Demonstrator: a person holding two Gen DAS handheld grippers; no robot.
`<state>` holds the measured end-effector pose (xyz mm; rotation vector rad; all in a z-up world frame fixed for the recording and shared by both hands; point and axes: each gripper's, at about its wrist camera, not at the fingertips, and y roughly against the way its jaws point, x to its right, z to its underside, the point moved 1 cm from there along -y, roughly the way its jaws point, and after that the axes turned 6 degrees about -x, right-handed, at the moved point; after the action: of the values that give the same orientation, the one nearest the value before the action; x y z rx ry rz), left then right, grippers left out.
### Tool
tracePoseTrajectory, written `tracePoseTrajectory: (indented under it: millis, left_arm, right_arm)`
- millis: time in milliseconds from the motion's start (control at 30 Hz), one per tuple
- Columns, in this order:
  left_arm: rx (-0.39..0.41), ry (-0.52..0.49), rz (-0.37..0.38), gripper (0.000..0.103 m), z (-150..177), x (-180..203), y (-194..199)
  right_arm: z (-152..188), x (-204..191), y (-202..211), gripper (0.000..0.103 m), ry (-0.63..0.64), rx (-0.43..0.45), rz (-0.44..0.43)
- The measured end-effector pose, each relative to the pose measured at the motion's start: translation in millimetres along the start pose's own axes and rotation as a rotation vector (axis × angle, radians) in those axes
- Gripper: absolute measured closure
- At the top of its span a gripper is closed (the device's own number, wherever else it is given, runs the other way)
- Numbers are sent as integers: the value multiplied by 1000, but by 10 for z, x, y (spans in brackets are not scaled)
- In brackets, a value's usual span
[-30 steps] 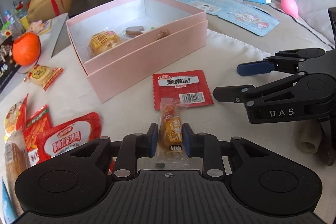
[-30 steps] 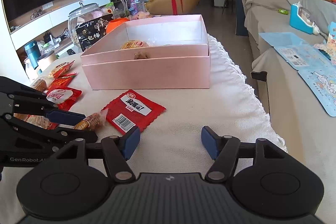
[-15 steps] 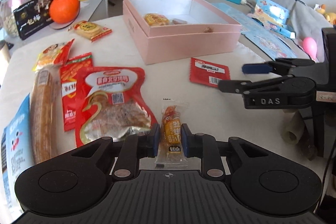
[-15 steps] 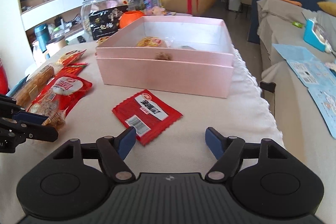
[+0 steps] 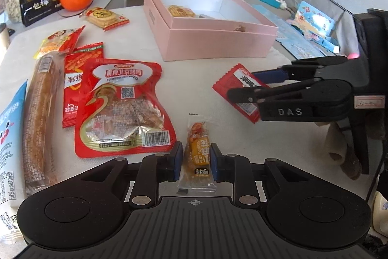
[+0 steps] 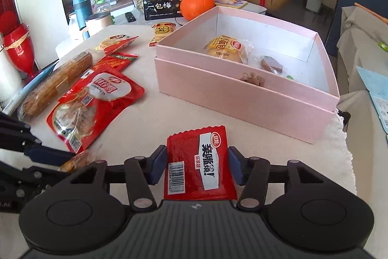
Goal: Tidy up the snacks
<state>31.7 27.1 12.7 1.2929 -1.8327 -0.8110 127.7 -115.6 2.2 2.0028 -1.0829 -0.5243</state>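
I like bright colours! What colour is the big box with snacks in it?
Pale pink outside, white inside; the big box shows best in the right wrist view.

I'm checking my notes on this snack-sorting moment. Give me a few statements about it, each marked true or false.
1. The left gripper holds a small orange packet. True.
2. The pink box is empty. False: it holds a bun and other small items.
3. The right gripper straddles the red sachet. True.
4. The big red pouch lies inside the box. False: it lies on the table, beside the long bread stick.
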Motion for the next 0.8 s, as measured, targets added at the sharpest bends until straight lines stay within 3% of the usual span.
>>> tracePoseTrajectory:
  millis: [100, 200, 267, 400, 600, 667, 733, 800]
  left_arm:
    - [-6, -13, -9, 75, -34, 37, -30]
    - [-6, -19, -9, 72, -65, 59, -64]
    - [-3, -15, -7, 72, -75, 67, -73]
    - [6, -24, -6, 70, -65, 84, -76]
    - [16, -30, -9, 69, -37, 95, -70]
    - [16, -24, -2, 69, -31, 81, -64]
    - [11, -22, 2, 69, -33, 76, -60]
    - [8, -27, -3, 70, -44, 83, -61]
  right_arm:
    - [82, 40, 171, 70, -19, 6, 6]
    - [150, 156, 261, 72, -49, -15, -3]
    - [206, 204, 259, 70, -57, -27, 18]
    - [228, 225, 243, 46, -85, -7, 1]
    - [100, 50, 35, 32, -89, -23, -22]
    - [52, -58, -23, 32, -61, -24, 28]
    - [19, -111, 4, 46, -35, -24, 34]
    - [5, -127, 97, 48, -32, -4, 29]
